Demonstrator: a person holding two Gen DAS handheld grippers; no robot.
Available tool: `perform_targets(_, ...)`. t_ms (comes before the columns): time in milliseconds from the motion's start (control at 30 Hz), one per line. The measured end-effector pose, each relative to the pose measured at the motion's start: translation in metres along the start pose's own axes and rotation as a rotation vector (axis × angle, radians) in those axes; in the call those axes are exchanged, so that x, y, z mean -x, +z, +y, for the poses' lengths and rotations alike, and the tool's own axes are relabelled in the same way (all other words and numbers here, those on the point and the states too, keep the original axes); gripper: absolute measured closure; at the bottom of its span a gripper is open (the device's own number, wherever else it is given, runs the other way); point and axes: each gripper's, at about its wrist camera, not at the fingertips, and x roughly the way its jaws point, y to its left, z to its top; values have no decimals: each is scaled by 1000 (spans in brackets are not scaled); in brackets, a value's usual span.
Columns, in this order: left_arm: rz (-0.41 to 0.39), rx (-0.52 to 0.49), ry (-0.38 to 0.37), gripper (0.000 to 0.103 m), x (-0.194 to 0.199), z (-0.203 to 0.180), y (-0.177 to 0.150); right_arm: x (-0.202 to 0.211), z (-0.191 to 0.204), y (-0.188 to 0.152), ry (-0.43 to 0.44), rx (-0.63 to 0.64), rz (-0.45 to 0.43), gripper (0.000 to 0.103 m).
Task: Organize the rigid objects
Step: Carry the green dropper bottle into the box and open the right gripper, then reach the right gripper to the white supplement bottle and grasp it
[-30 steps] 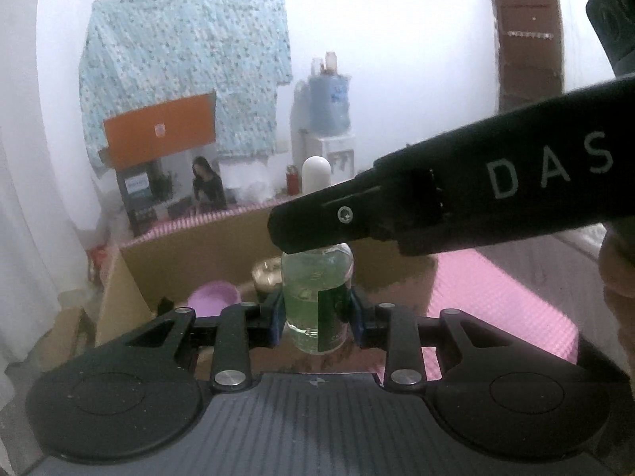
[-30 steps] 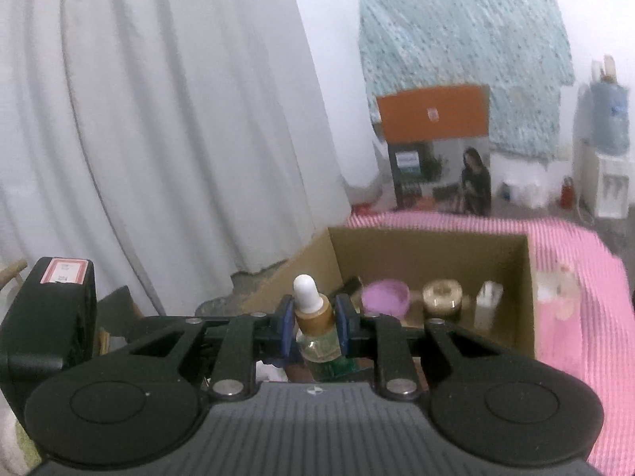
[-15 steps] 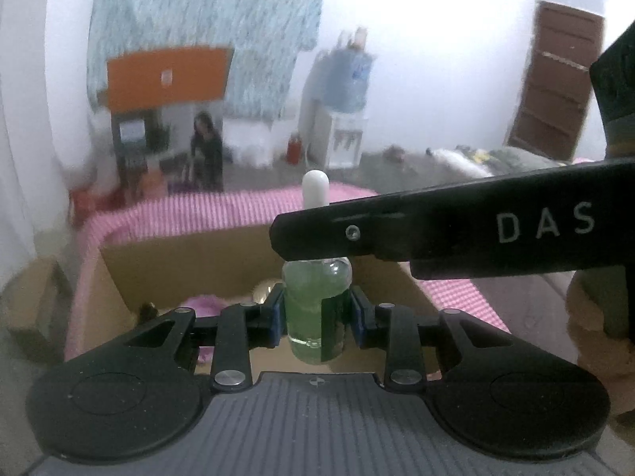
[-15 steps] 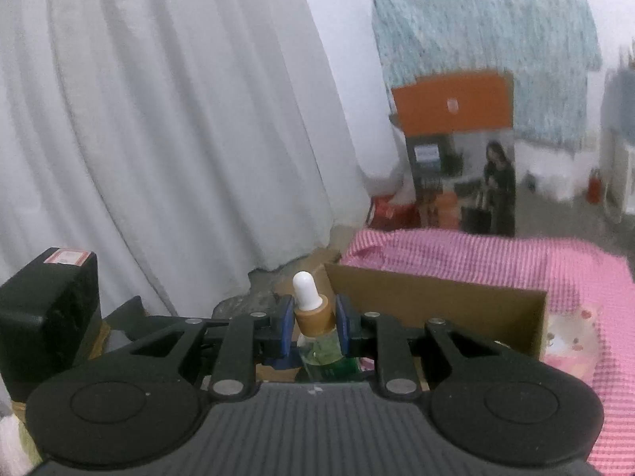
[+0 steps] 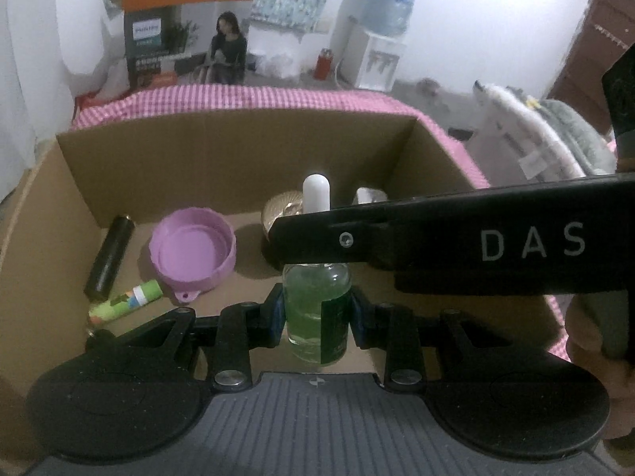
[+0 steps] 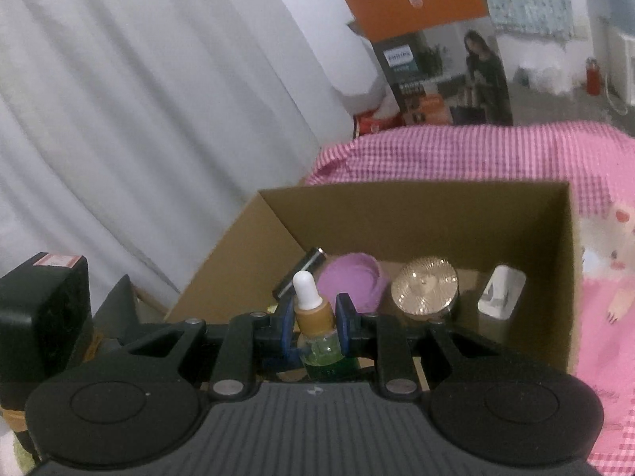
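Item: green dropper bottle [image 5: 317, 309], glass, white bulb, tan collar. Held upright at lower centre of both wrist views, above the near edge of the open cardboard box [image 5: 238, 150].

Grip: left gripper [image 5: 317, 317], fingers clamped on the glass body. Right gripper [image 6: 315, 319], fingers clamped on the collar; its black arm crosses the left view from the right edge. Two grips on one bottle probably keep it plumb for a controlled set-down.

Box contents, all on the floor of the box: lilac lid [image 5: 192, 254], rim up, left of centre; black cylinder [image 5: 109, 261] and green tube [image 5: 127, 303], lying flat at lower left; gold-topped jar [image 6: 424, 291] and white block [image 6: 500, 297], upright along the far wall at right. Free floor in front suits the bottle.

Box rests on a pink checked bed cover [image 6: 456, 150].

Change from the earlier pictures: both views now tilt downward and sit nearer the box, so its floor fills mid-frame in the left view. Both grips unchanged.
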Motion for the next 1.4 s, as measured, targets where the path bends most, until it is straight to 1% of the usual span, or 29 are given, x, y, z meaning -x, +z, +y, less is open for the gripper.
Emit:
perform_targets(167,27,11,15,72,-8,-1,-1,-7,-6,-4,0,-14,22,79)
perform_targets(300,28,9,21,71,-10,-1,0,-18,-9,-12,-15,-23,68,78)
perform_targets(367,46,6,20,70,-13,-1,-1,-22,-10,-18,-24,-28,84,77)
perform_targets(467,34,0,18,68,-10,-2,-4,-22,-11,-21,-22,-36,89,76)
perform_targets(500,32,0,15,67,-9,-3,-5,-21,-10,-22,-27,-35,90,76)
perform_targets(567,25,-3,2,58,-5,-5,-6,-18,-8,-22,-29,-38,91,75)
perform_targets(600,18,-8,-2,54,-2,-7,-7,-17,-7,-22,-30,-42,87,71)
perform_targets(633,6,-13,-2,46,3,-9,-8,-14,-6,-22,-34,-48,79,61)
perform_targets(667,-8,-19,0,39,7,-11,-10,-10,-5,-22,-35,-54,65,54)
perform_targets(700,-24,-28,0,37,13,-13,-11,-5,-5,-21,-36,-58,45,46)
perform_targets(767,-55,-49,-3,30,25,-19,-15,10,0,-24,-38,-51,4,45)
perform_targets(800,-67,-58,-3,28,31,-21,-17,18,3,-26,-42,-51,-16,43)
perform_targets(833,-79,-66,-4,24,36,-23,-19,26,6,-29,-46,-53,-38,40)
perform_targets(900,-110,-80,-11,19,49,-27,-23,44,14,-35,-58,-49,-84,40)
perform_targets(967,-141,-96,-22,11,64,-31,-29,61,23,-42,-70,-52,-126,39)
perform_targets(1033,-173,-116,-34,7,79,-34,-34,79,30,-51,-70,-68,-173,33)
perform_targets(1167,-243,-147,-67,2,113,-36,-50,114,45,-74,-37,-109,-272,30)
perform_targets(1233,-267,-157,-71,1,129,-34,-61,128,54,-87,-19,-132,-309,29)
perform_targets(1300,-285,-162,-71,1,141,-31,-71,136,62,-100,-8,-146,-335,29)
perform_targets(1400,-307,-165,-73,1,154,-23,-84,140,71,-117,-1,-172,-344,29)
